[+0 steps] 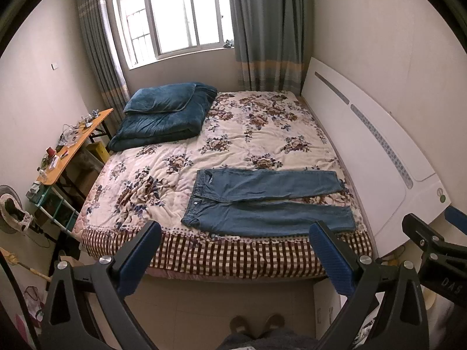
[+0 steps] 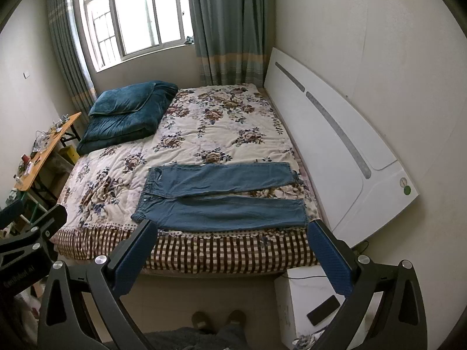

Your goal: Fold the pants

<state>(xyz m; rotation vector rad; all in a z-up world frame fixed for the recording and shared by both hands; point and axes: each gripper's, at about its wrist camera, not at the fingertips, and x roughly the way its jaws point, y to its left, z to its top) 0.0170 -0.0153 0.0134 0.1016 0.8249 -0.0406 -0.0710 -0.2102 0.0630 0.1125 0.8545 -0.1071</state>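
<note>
Starting point: nothing folded yet, as far as the two views show; the whole task looks to be ahead.
Pants: blue jeans [image 1: 262, 201] [image 2: 221, 195] lie flat on the near right part of the bed [image 1: 233, 122], waistband to the left, legs running right toward the white headboard [image 1: 364, 151].
Legs: spread in a narrow V, far leg and near leg apart at the cuffs, neither laid over the other.
Near edge: the near leg lies along the edge of the floral quilt [image 2: 210, 134], just above the checked border.
Left gripper [image 1: 233, 256]: jaws wide, holding nothing, hanging above the floor short of the bed.
Right gripper [image 2: 230, 256]: jaws wide too, empty, also short of the bed and clear of the cloth.
Other bedding: a folded dark teal blanket [image 1: 166, 113] sits far left, well apart from the jeans.
Left to do, by my reckoning: bring one leg over the other, then fold the length down, probably cuffs toward waistband.
Room to work: bare quilt left of the waistband and on the far side.
</note>
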